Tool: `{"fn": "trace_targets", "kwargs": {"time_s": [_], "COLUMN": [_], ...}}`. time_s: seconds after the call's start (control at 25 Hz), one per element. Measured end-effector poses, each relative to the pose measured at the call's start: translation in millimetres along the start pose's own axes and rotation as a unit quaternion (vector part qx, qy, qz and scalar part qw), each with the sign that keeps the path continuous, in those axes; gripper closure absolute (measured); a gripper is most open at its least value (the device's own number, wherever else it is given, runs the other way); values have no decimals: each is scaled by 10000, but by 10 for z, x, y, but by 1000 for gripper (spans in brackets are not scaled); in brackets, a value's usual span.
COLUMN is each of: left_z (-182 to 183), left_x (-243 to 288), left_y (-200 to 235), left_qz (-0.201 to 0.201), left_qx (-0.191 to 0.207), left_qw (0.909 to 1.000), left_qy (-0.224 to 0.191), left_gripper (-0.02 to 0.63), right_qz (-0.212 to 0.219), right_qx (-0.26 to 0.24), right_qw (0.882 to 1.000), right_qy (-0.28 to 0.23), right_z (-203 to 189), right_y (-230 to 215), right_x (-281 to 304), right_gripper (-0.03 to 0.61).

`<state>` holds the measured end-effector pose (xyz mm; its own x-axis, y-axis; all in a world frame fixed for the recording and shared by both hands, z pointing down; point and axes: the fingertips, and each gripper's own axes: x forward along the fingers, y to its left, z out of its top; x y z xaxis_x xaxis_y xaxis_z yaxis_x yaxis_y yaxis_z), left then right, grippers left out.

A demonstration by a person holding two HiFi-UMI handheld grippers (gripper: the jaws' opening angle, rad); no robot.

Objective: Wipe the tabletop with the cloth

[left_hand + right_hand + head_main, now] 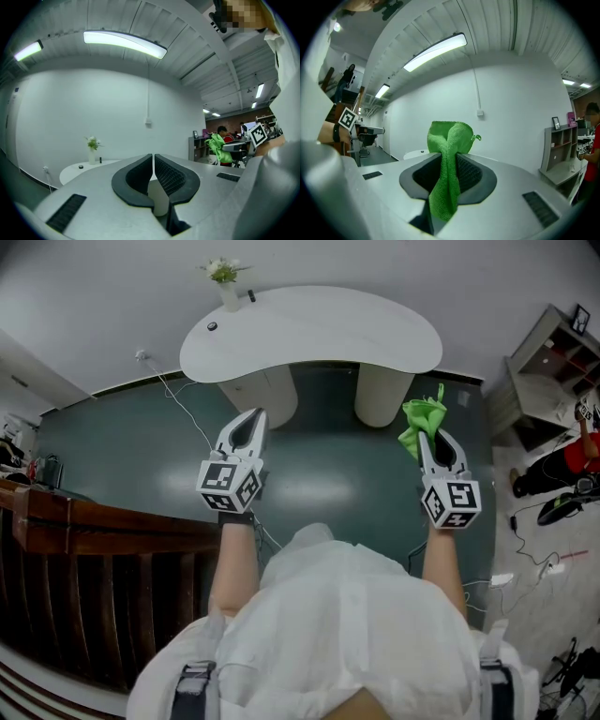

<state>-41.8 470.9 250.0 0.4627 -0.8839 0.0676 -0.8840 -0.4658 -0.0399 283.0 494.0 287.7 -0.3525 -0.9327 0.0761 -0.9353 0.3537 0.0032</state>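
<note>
The white curved tabletop stands ahead of me on two round pedestals. My right gripper is shut on a bright green cloth, which bunches above the jaws and hangs down between them. My left gripper is held level beside it with its jaws pressed together and nothing in them. Both grippers hover over the dark floor, short of the table's near edge. In the left gripper view the table shows low at the left.
A small vase of flowers and two small dark objects sit at the table's far left end. A dark wooden counter runs along my left. A shelf unit and cables on the floor lie at the right.
</note>
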Motion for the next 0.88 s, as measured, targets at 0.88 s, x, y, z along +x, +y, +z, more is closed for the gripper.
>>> {"fn": "trace_targets", "kwargs": {"time_s": [0.88], "left_z": [-90], "left_x": [2288], "left_y": [1003], "left_qz": [-465], "left_qx": [-318], "left_qw": [9983], "left_qy": [-135], "left_gripper": [586], "right_qz": [-297], "right_qx": [-7], "right_qw": [9992], "right_qy": [250], "right_z": [39], "right_y": [-820], "right_x": [2137], "right_gripper": [502]}}
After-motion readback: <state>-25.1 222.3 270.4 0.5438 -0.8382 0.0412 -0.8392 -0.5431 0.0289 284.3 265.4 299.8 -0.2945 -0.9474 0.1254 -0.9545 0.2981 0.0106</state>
